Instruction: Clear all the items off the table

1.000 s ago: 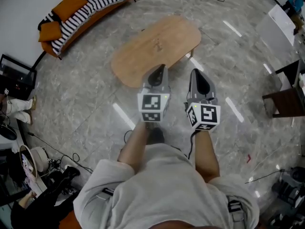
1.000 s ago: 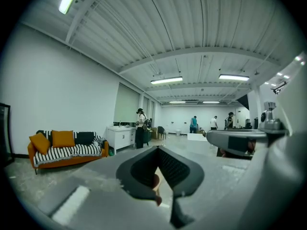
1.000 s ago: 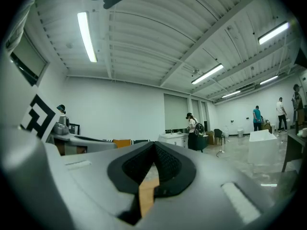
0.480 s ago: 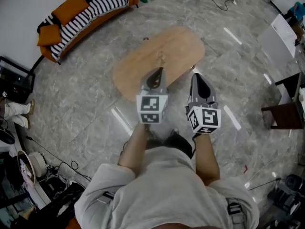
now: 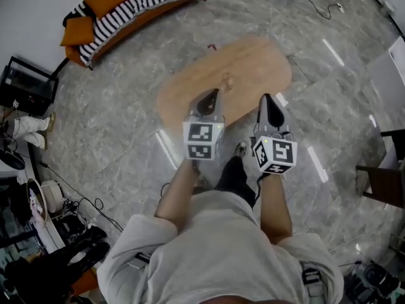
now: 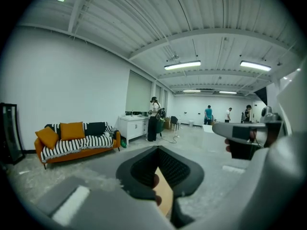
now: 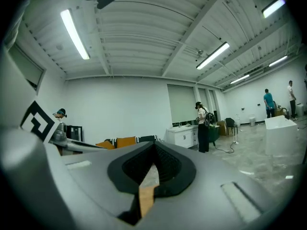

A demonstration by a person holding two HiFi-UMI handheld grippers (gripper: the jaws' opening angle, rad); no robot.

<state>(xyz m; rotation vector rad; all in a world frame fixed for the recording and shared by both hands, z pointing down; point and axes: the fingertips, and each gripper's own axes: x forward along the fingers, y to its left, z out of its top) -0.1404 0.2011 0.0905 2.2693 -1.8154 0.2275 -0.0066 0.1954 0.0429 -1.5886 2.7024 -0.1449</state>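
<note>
The oval wooden table (image 5: 247,68) stands on the marble floor ahead of me; its top looks bare apart from a small blurred mark (image 5: 224,81) near the middle. My left gripper (image 5: 209,97) hovers over the table's near edge, shut and holding nothing. My right gripper (image 5: 266,100) is level with it to the right, also shut and holding nothing. In the left gripper view the left gripper (image 6: 157,150) shows closed tips with a sliver of table wood below. The right gripper (image 7: 154,145) looks the same in its own view.
An orange sofa (image 5: 126,8) with a striped blanket lines the far left wall. A dark chair (image 5: 386,182) stands at the right. Cables and gear (image 5: 57,214) litter the floor at the left. A white cabinet (image 6: 134,128) and standing people (image 6: 154,119) are far off.
The view has swung, so the table and sofa sit further right. The person's dark-trousered leg has stepped forward between the arms. Both grippers stay shut, side by side.
</note>
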